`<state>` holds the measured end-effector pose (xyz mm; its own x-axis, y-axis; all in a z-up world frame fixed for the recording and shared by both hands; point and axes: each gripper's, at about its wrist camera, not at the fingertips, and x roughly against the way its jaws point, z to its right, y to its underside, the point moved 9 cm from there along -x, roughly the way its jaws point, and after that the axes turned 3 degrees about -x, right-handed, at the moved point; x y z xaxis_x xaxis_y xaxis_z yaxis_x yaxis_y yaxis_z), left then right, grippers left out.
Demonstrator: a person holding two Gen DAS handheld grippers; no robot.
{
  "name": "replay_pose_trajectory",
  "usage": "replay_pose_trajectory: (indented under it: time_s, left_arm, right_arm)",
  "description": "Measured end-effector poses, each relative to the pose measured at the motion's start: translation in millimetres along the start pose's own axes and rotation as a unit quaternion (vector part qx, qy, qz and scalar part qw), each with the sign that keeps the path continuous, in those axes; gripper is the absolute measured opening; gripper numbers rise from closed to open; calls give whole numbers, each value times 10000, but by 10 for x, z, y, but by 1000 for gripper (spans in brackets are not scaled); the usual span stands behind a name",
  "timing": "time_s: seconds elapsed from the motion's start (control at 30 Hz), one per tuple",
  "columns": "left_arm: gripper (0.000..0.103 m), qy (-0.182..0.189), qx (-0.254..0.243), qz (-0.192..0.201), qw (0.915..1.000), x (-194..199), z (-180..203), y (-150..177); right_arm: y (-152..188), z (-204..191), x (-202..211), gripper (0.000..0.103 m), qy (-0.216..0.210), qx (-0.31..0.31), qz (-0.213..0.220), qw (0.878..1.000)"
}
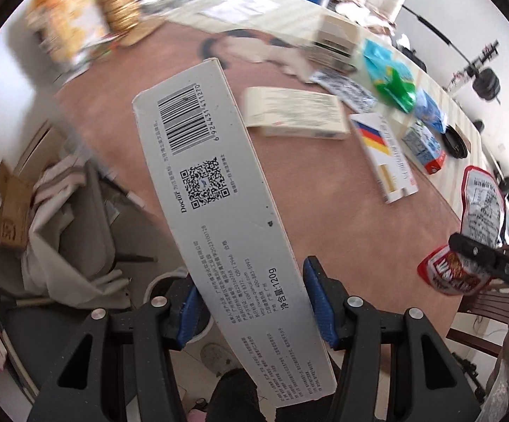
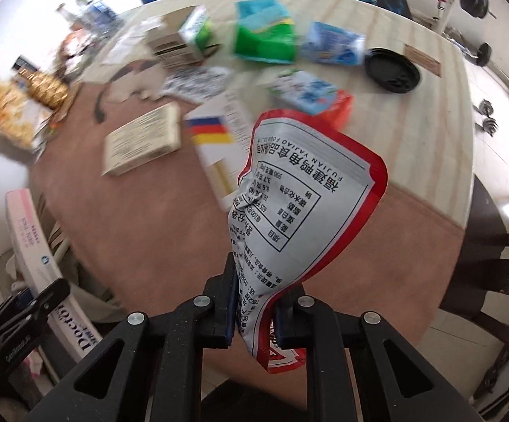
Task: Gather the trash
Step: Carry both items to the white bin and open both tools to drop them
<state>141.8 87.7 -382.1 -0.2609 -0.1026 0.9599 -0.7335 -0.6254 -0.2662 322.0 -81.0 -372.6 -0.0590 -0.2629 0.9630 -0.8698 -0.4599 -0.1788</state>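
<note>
My left gripper (image 1: pixel 254 302) is shut on a long grey toothpaste box (image 1: pixel 216 190) with a barcode, held above the table's near left edge. The box also shows in the right wrist view (image 2: pixel 43 267), with the left gripper (image 2: pixel 26 316) on it. My right gripper (image 2: pixel 254 302) is shut on a crumpled red and silver snack bag (image 2: pixel 300 207), held above the brown table top (image 2: pixel 142 218). The bag also shows at the right of the left wrist view (image 1: pixel 479 207).
A bin lined with a white bag and holding cardboard (image 1: pixel 54 225) stands on the floor at the left. On the table lie a cream box (image 1: pixel 296 112), a white box with coloured stripes (image 1: pixel 384 154), a green bag (image 1: pixel 391 81), blue cartons (image 2: pixel 303 91) and a black lid (image 2: pixel 391 70). A dark chair (image 2: pixel 500 281) stands at the right.
</note>
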Motion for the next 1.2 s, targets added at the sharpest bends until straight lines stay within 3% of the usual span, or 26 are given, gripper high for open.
replay_pose_trajectory:
  time_s: [0.2, 0.3, 0.4, 0.57, 0.73, 0.83, 0.87, 0.93, 1.0, 1.1, 1.17, 1.2]
  left_arm:
    - [51, 173, 543, -186, 9982, -81, -812, 605]
    - [51, 315, 930, -501, 9939, -311, -1244, 967]
    - [51, 538, 1435, -877, 9843, -717, -1607, 1320]
    - [51, 1060, 2161, -1550, 9582, -1785, -2024, 1897]
    - [52, 1797, 2831, -2060, 9193, -3040, -2202, 2336]
    - [53, 1870, 3034, -2291, 9058, -3686, -2274, 2556]
    - [57, 1841, 3039, -2318, 9055, -3848, -2305, 2616]
    - [82, 1733, 3130, -2268, 9059, -4104, -2388, 2687]
    - [96, 1653, 3246, -2202, 9049, -4241, -2503, 2760]
    - [96, 1303, 3358, -2064, 9098, -4322, -2715, 2867]
    - [96, 836, 3381, -1865, 9187, -4235, -2928, 2952]
    - [96, 578, 3378, -1760, 9228, -4185, -3006, 2976]
  right_arm:
    - [1005, -1192, -4, 16, -615, 602, -231, 9960]
    - [1538, -1727, -239, 16, -884, 897, -600, 9902]
    - [1990, -2081, -650, 16, -910, 1178, -1048, 9833]
    - [2637, -2385, -1659, 16, -780, 1599, -1775, 9679]
    - [3025, -2372, -2921, 16, -647, 1688, -2411, 9535]
    - [3210, -2312, -3592, 16, -622, 1685, -2674, 9467]
    - [3263, -2288, -3832, 17, -579, 1698, -2712, 9457]
    - [3339, -2261, -4172, 17, -597, 1757, -2868, 9398]
    - [3428, -2228, -4484, 18, -590, 1822, -3008, 9343]
    - [3564, -2216, -4822, 23, -645, 1929, -3309, 9215]
    - [3612, -2233, -4965, 41, -639, 2030, -3420, 9153]
    - [3590, -2238, -5015, 55, -660, 2082, -3424, 9138]
